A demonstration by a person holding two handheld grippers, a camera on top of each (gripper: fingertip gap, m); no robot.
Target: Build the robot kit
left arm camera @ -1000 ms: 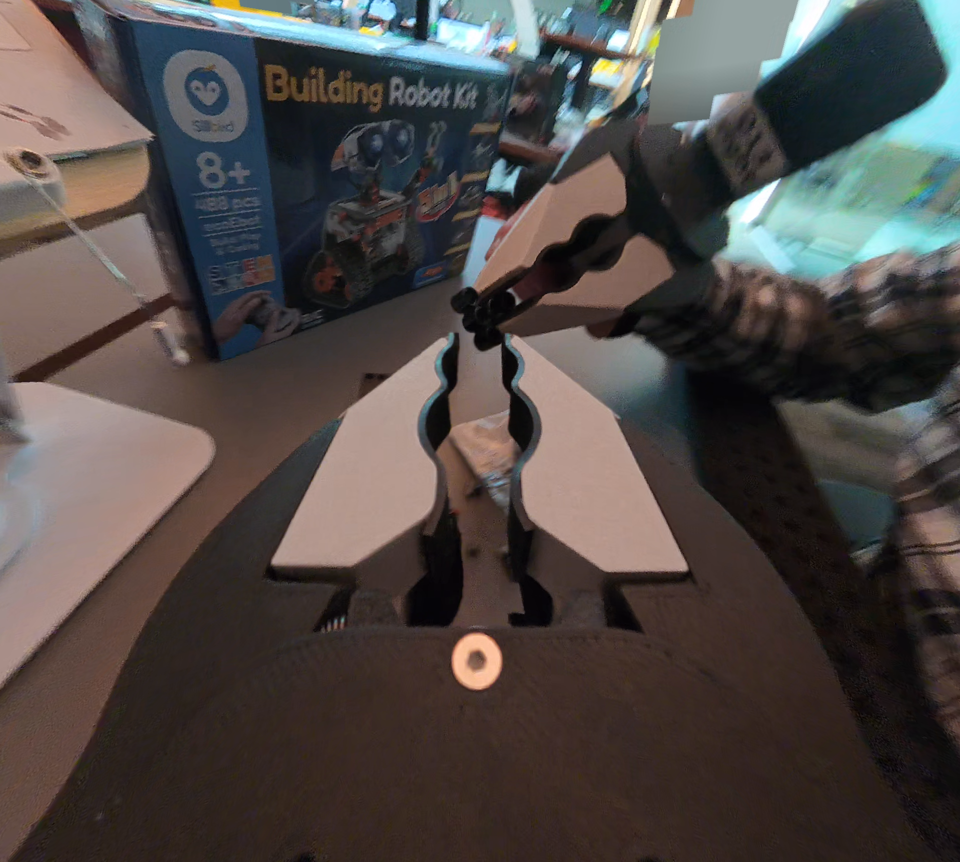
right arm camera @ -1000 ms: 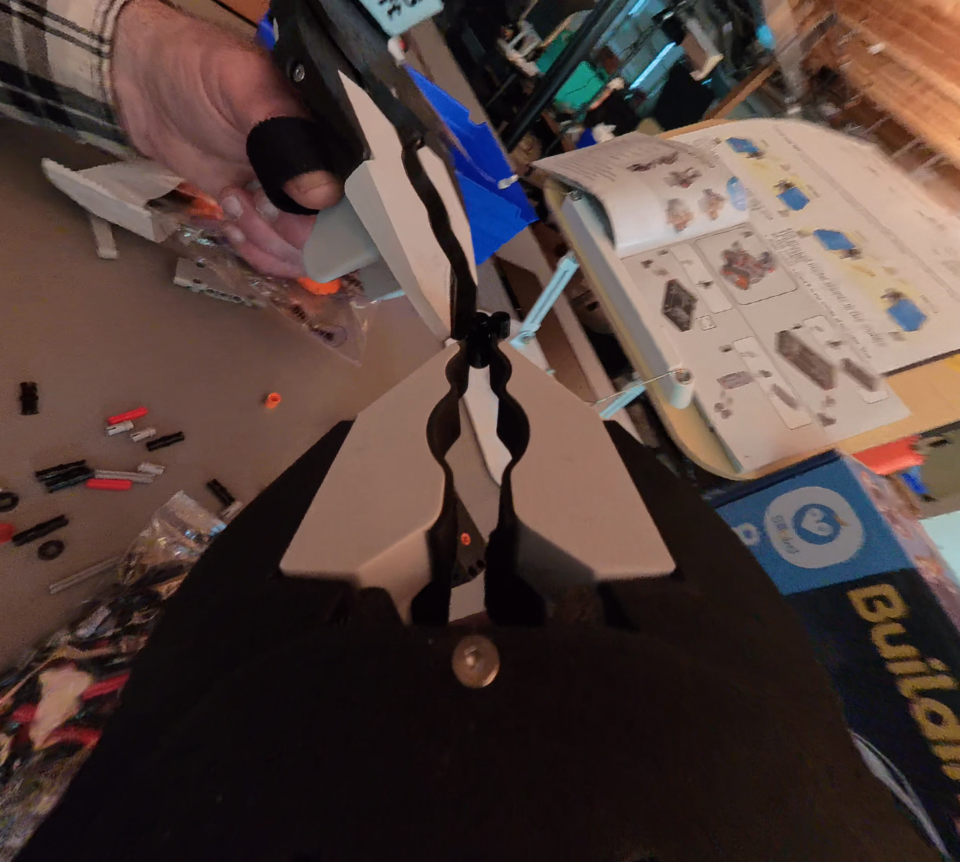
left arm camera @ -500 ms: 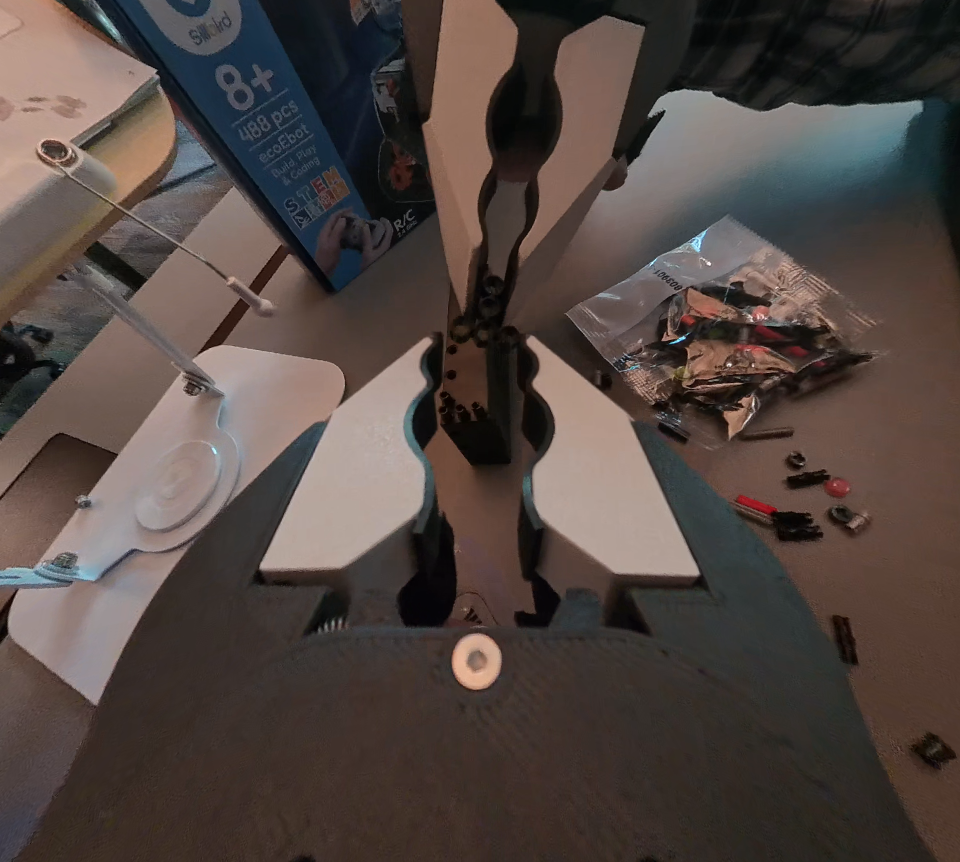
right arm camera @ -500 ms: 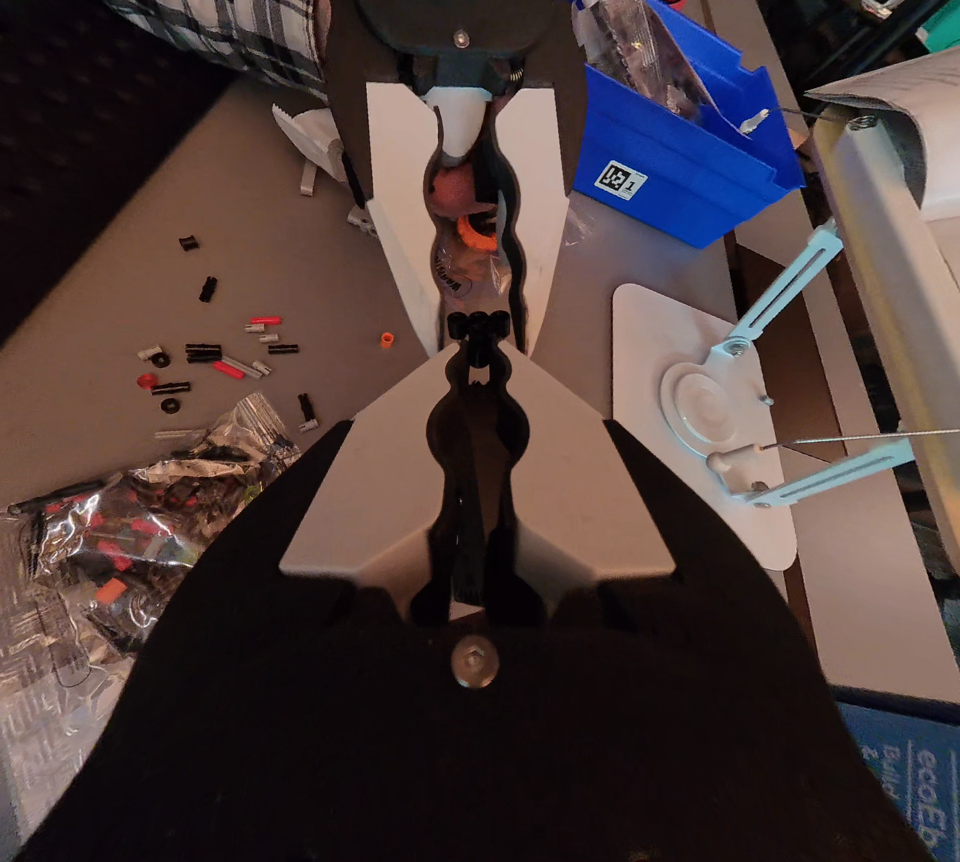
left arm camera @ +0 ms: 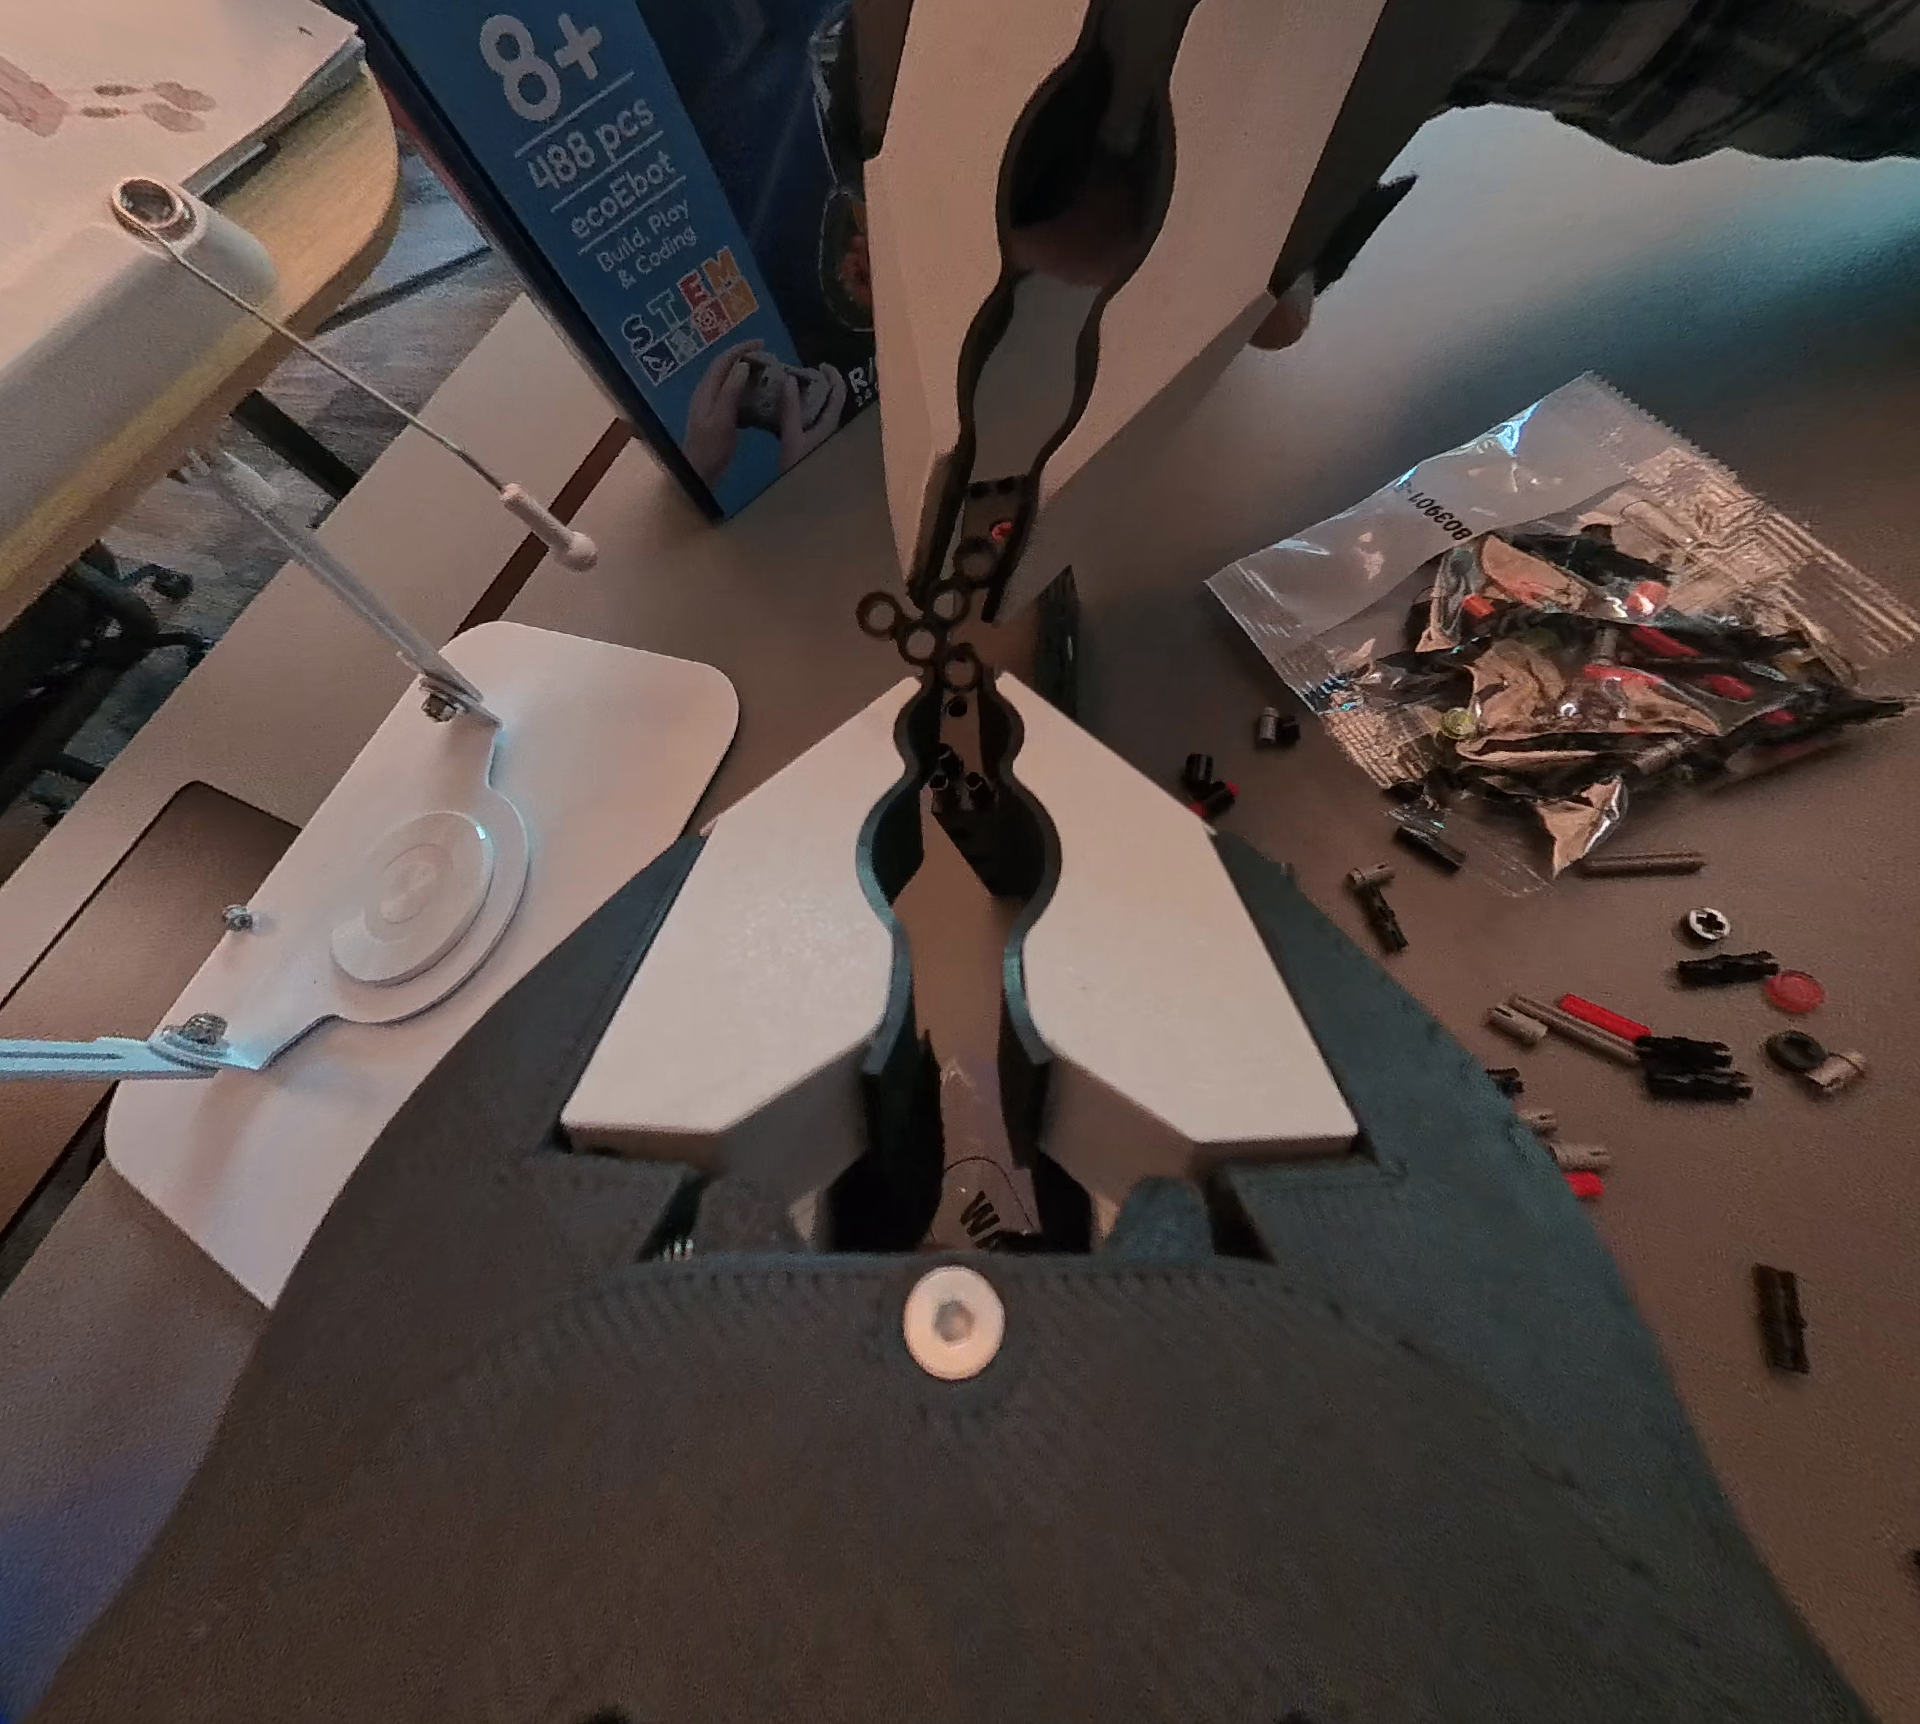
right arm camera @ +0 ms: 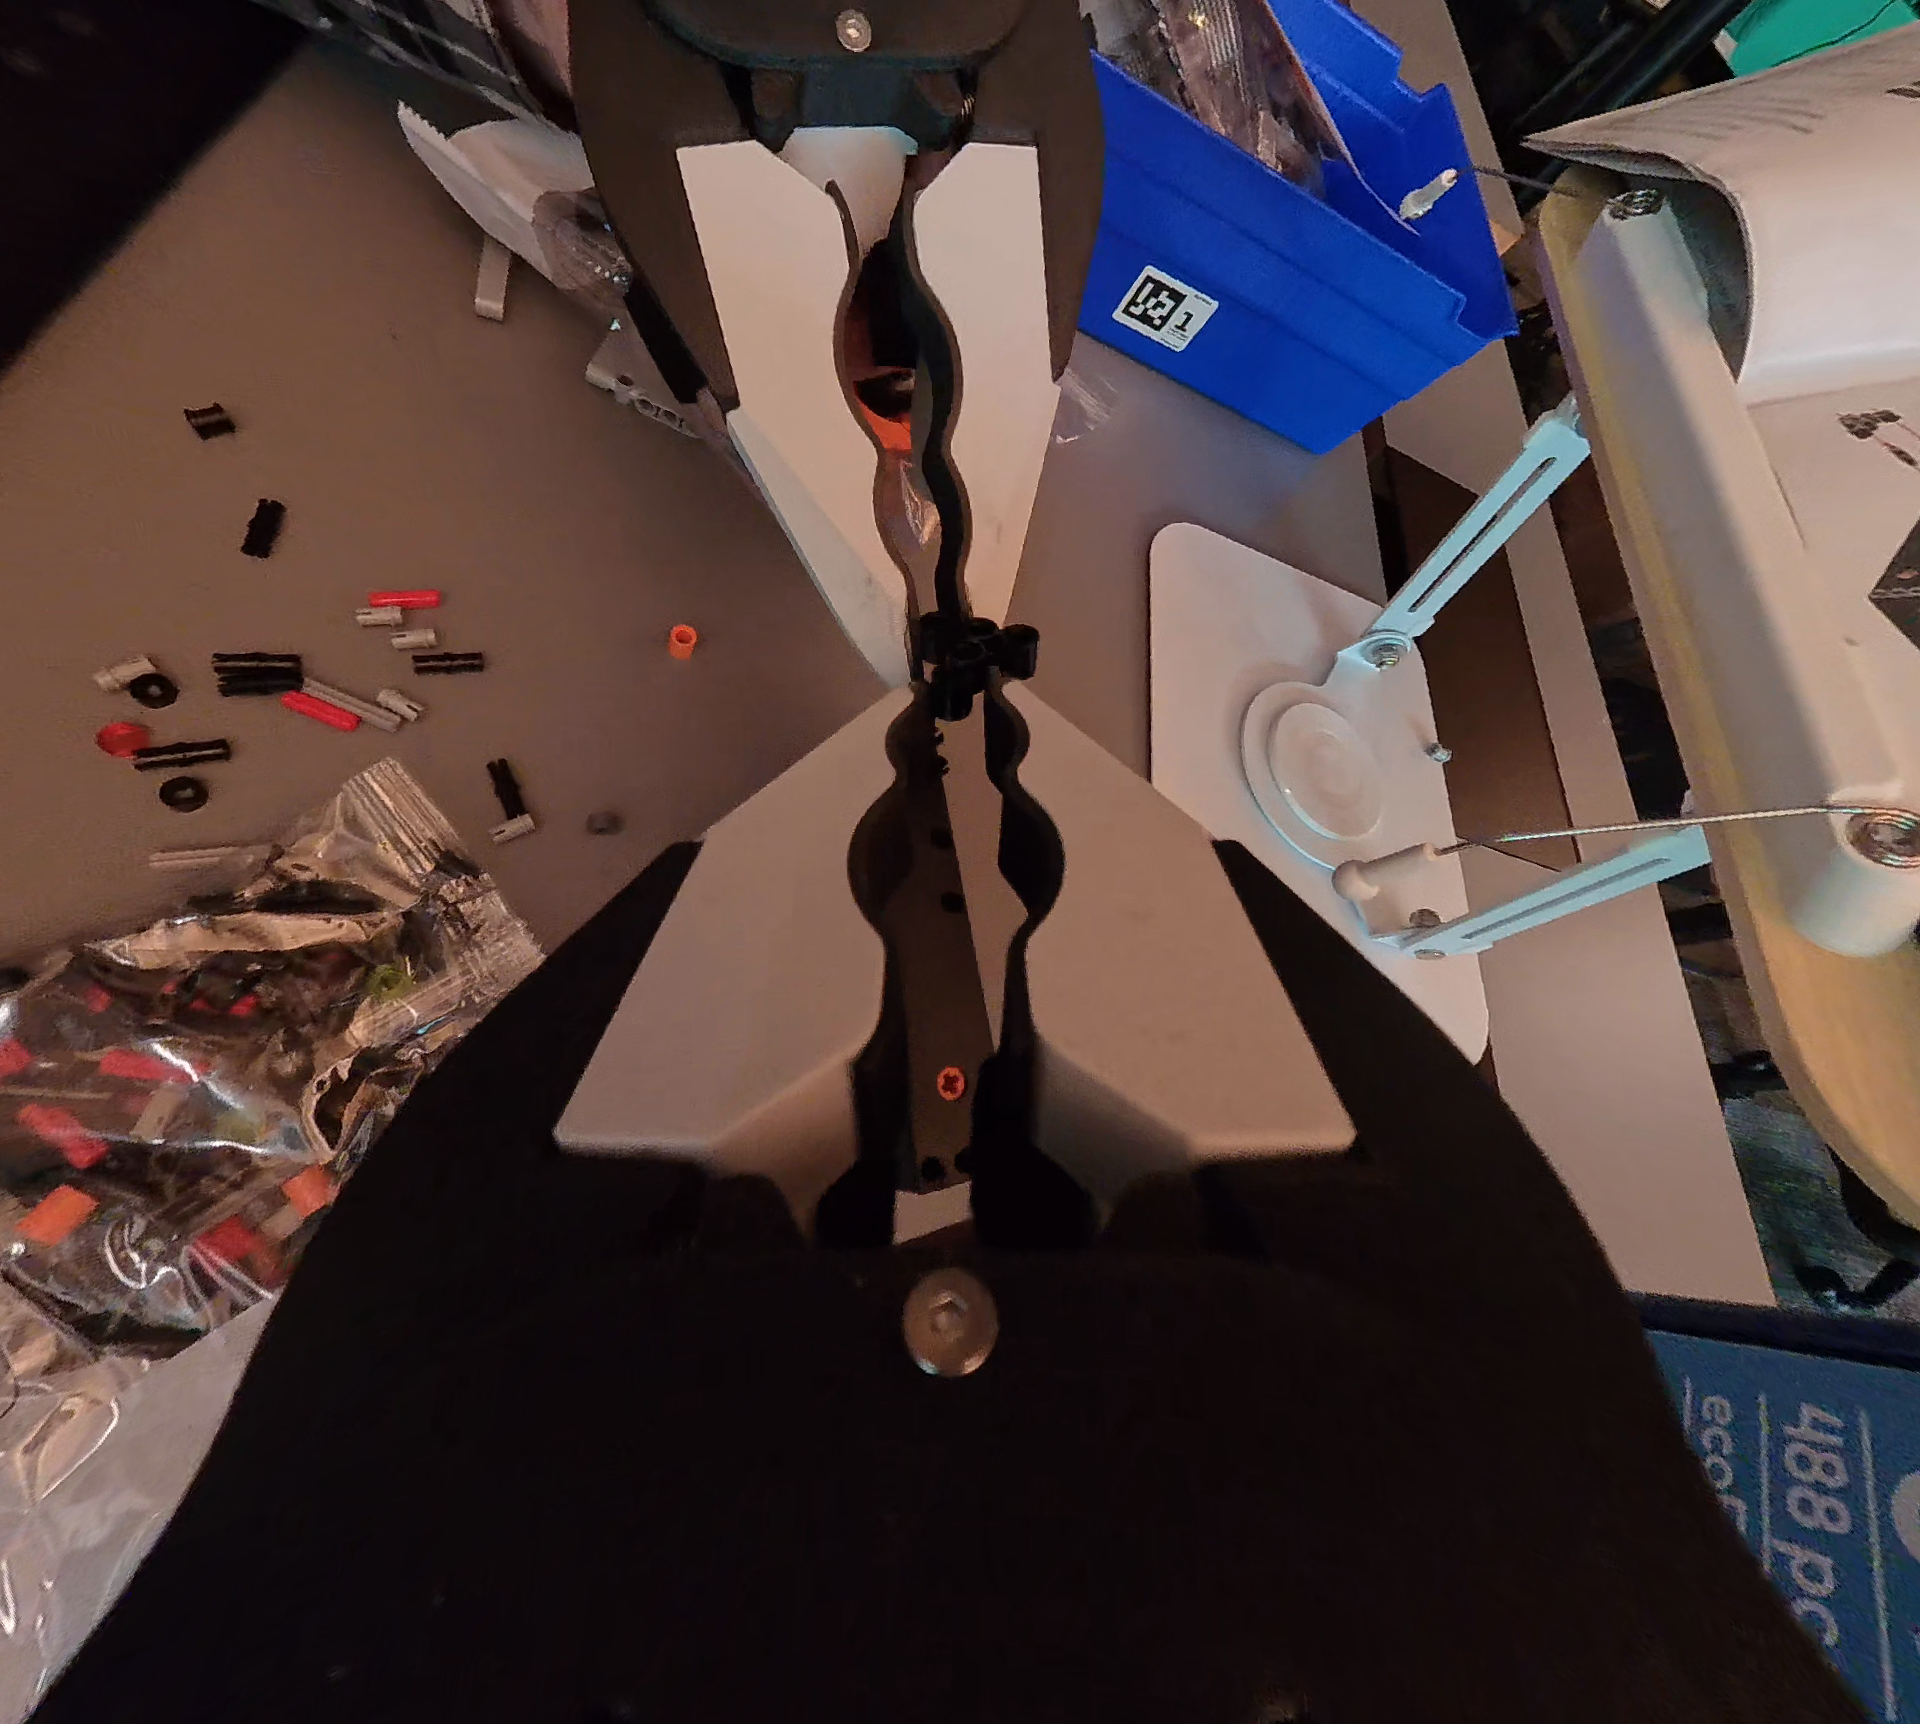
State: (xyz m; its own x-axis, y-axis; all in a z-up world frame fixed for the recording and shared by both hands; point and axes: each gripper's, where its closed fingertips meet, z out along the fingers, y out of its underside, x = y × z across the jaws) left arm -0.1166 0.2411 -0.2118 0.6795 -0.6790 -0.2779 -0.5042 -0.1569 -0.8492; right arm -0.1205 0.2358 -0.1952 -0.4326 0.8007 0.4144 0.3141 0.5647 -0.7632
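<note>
My left gripper [left arm camera: 951, 687] and right gripper [right arm camera: 951, 687] point at each other, tip to tip, above the grey table [left arm camera: 1558, 272]. The right gripper is shut on a long black holed beam [right arm camera: 940, 968] with an orange pin in it. In the left wrist view the right gripper [left arm camera: 961, 594] comes down from the top, and the beam's ringed end [left arm camera: 920, 625] sticks out of its tips. The left gripper is shut on a small black pegged piece [left arm camera: 966, 801]. In the right wrist view the left gripper [right arm camera: 951, 635] meets the beam at a black connector [right arm camera: 982, 646].
A blue kit box [left arm camera: 582, 168] stands behind. A clear bag of parts [left arm camera: 1558, 687] and loose pins [left arm camera: 1662, 1030] lie to the right. A white stand base [left arm camera: 416, 895] sits left, holding a booklet [right arm camera: 1818, 168]. A blue bin [right arm camera: 1299, 272] is beyond the left gripper.
Both grippers have tipped down from looking across the room to looking at the table. They have lined up straight, tip to tip, with the black pieces meeting between them.
</note>
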